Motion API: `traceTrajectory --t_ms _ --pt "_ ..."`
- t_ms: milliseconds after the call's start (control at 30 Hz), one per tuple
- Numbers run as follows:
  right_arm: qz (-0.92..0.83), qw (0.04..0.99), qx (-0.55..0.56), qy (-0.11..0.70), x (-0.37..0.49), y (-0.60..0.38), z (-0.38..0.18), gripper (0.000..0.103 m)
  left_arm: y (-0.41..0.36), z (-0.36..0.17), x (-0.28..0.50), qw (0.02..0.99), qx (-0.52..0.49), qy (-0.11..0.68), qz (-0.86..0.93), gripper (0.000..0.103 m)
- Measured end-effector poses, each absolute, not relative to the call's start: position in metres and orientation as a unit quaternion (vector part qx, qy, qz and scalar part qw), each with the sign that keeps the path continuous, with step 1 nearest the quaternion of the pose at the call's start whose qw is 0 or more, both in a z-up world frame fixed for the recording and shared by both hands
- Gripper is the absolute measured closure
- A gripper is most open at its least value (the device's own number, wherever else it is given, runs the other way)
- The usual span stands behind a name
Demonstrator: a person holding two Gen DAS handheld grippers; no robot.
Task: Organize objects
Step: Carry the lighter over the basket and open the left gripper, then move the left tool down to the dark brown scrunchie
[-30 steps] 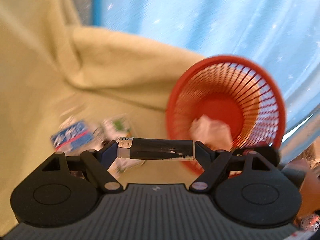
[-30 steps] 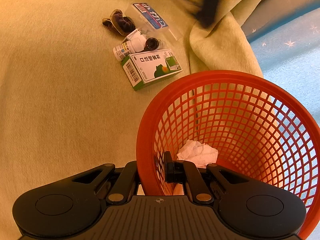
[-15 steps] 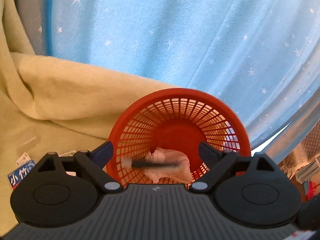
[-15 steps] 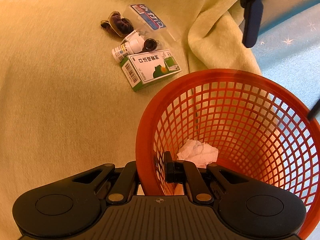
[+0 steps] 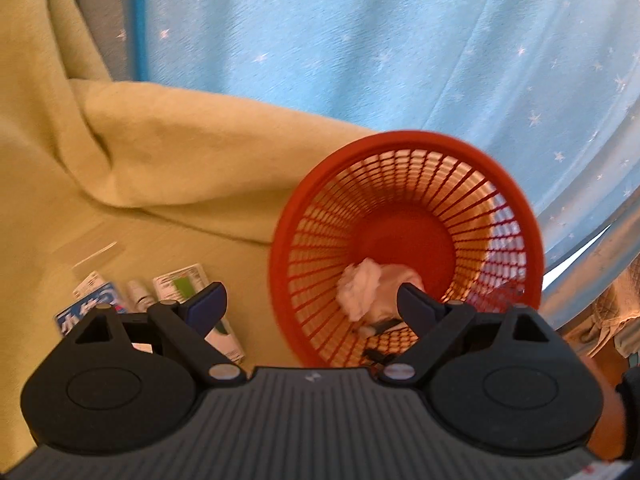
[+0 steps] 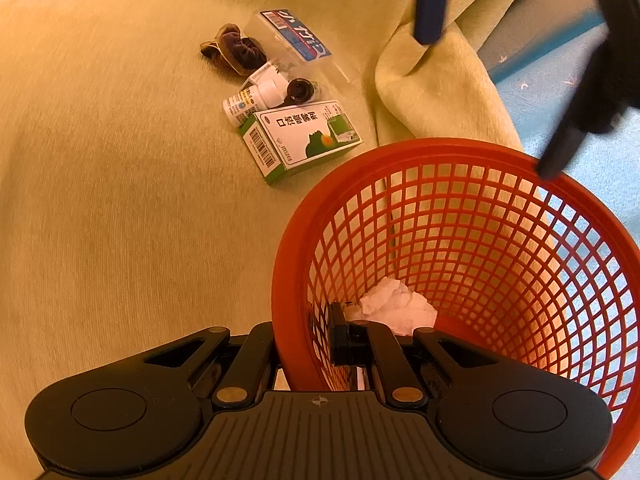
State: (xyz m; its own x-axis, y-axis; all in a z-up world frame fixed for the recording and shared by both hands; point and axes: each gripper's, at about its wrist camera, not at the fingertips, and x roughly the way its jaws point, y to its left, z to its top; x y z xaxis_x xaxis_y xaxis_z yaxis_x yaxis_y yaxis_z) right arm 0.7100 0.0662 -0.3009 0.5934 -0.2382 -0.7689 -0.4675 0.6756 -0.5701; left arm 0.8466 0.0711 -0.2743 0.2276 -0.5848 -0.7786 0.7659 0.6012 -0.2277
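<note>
**Basket Gripped at the Rim as Small Items Wait on Yellow Blanket**

A red mesh basket (image 6: 472, 240) is seen at lower right of the right wrist view, its rim pinched narrowly between the two fingers of the right tool (image 6: 304, 344), one finger outside the wall and one inside. A crumpled white tissue (image 6: 394, 306) is lodged at the basket's bottom, and a dark cylindrical item (image 5: 380, 326) is glimpsed beside it in the left wrist view, partly hidden. The left tool (image 5: 312, 306) is held wide apart and empty at lower centre of its own frame, above the basket's near edge. On the yellow blanket (image 6: 120, 200), upper centre of the right view, a green-and-white box (image 6: 300, 138), a white bottle (image 6: 250, 100), a small dark vial (image 6: 300, 89), a blue-labelled clear packet (image 6: 294, 36) and a dark scrunchie (image 6: 234, 52) are clustered just beside one another. Blue starred fabric (image 5: 400, 40) fills the upper left-wrist frame.
</note>
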Motion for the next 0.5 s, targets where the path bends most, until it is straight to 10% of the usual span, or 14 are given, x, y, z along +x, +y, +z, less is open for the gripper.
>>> traceTrajectory --t_ms 500 --pt "0.071 0.8 -0.396 0.446 0.71 0.067 -0.301 0.099 0.162 -0.328 0.881 0.819 0.109 0.497 -0.265 0.013"
